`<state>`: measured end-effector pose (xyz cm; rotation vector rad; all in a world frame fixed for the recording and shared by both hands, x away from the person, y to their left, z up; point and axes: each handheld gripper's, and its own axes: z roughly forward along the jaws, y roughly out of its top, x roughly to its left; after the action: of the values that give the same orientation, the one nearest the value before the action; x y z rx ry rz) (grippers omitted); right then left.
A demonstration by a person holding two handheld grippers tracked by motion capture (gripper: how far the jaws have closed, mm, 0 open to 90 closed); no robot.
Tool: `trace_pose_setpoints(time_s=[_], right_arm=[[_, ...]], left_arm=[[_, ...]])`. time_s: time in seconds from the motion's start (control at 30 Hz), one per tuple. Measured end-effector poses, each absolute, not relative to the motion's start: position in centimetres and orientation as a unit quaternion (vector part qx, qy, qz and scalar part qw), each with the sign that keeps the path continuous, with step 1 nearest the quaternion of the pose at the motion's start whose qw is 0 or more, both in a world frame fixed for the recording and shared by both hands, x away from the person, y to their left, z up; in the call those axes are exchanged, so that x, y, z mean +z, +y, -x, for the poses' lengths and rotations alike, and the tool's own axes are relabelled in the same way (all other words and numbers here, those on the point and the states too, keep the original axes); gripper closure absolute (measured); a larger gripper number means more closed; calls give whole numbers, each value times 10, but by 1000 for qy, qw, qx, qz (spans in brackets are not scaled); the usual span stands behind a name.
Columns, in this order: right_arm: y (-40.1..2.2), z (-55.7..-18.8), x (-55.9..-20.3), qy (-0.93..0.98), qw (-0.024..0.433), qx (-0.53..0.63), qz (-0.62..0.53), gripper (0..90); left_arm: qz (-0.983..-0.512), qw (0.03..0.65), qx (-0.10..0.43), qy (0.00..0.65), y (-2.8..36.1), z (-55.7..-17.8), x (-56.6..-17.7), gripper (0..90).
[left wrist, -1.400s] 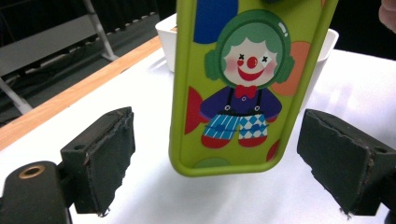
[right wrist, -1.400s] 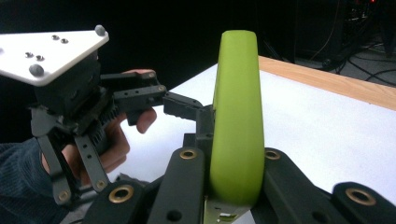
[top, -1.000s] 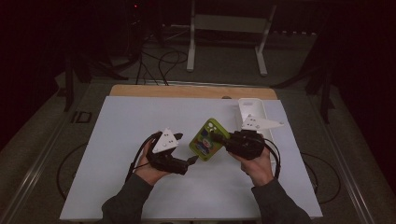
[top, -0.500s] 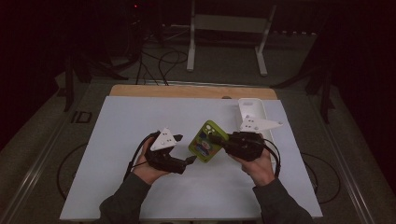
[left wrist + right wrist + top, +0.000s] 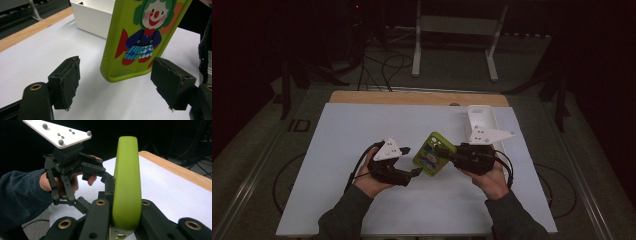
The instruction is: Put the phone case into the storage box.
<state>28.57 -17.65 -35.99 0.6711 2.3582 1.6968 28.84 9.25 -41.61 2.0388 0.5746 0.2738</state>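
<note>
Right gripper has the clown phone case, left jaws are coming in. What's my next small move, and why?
Probably ease the left gripper forward until the green phone case's free end sits between its pads. Its jaws have just been closing, yet both pads stand clear of the case. The right gripper is clamped on the other end, holding it above the table.

Left gripper (image 5: 117, 87) jaws have just been closing — still apart, the green clown case (image 5: 140, 37) hanging between them, untouched, above the white table (image 5: 37, 55) — white bin (image 5: 92, 15) behind.
</note>
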Motion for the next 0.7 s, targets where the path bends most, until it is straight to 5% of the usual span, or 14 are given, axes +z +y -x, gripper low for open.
trace_pose_setpoints(time_s=[0.7], right_arm=[[-173,-283,-361,800,54,569,-183,863]], left_arm=[[-839,504,73,195,90,-287,-418,426]])
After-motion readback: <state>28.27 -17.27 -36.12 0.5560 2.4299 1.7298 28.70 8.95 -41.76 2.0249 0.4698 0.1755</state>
